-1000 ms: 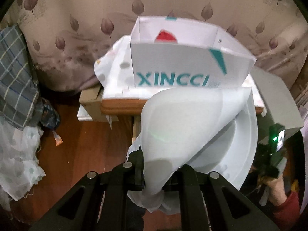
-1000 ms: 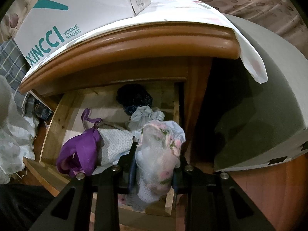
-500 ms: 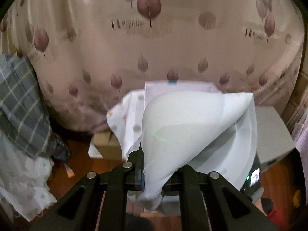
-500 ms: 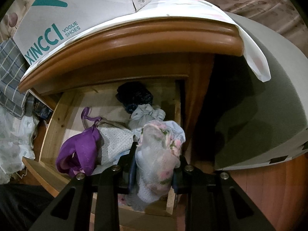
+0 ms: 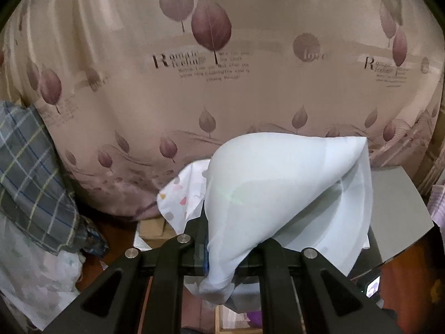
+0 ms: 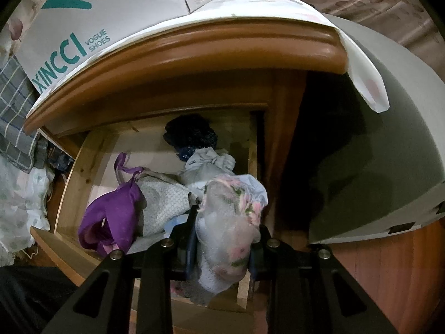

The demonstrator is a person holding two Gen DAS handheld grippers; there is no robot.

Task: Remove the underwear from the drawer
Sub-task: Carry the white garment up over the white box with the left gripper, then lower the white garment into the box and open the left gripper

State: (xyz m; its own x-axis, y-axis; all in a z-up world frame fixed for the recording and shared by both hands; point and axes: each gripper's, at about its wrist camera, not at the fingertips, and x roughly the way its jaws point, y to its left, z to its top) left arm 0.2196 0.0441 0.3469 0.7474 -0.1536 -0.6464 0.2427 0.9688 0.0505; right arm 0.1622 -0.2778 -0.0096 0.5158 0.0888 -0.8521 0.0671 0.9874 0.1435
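My left gripper (image 5: 226, 253) is shut on a pale white garment (image 5: 278, 194), which stands up in a stiff cone and hides the fingertips; it hangs high in front of a leaf-print curtain. My right gripper (image 6: 224, 239) is shut on a floral lace underwear piece (image 6: 230, 222), held just over the right front part of the open wooden drawer (image 6: 80, 164). Inside the drawer lie a purple bra (image 6: 111, 217), a grey knit piece (image 6: 164, 203), a light grey bundle (image 6: 208, 164) and a dark lace piece (image 6: 189, 133).
A white XINCCI shoe box (image 6: 91, 22) sits on the nightstand top (image 6: 194, 55), over a dotted cloth (image 5: 180, 197). A grey box (image 6: 375, 153) stands right of the nightstand. Plaid fabric (image 5: 30, 181) and a white floral bag (image 5: 27, 278) lie at the left.
My left gripper has risen with the white garment, so the shoe box dropped out of its view and the curtain now fills it. The right gripper has kept still over the drawer.
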